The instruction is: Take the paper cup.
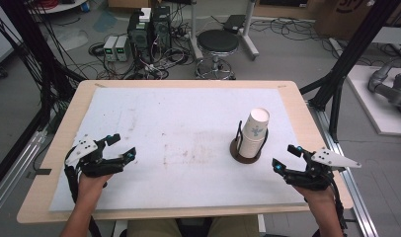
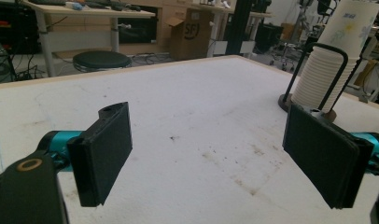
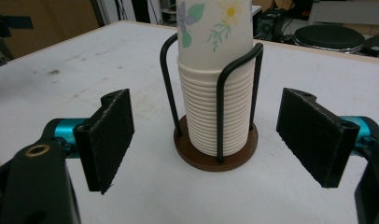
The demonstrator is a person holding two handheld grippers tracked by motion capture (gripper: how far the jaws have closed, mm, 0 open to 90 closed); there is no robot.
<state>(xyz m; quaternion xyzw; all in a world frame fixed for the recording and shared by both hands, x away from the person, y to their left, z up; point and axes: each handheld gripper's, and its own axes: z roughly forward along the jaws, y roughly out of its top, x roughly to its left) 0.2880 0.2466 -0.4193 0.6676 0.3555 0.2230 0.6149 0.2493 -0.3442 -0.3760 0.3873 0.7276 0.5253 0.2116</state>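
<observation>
Paper cup stack [image 1: 253,134] in wire holder [image 1: 246,149], right of centre — untouched; both tongs, left [image 1: 120,146] and right [image 1: 286,158], wide open, empty — grasp not yet begun.

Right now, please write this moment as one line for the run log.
left gripper: open, holds nothing | right gripper: open, aimed at cup stack | cup stack: upright in wire holder | table: stained
</observation>
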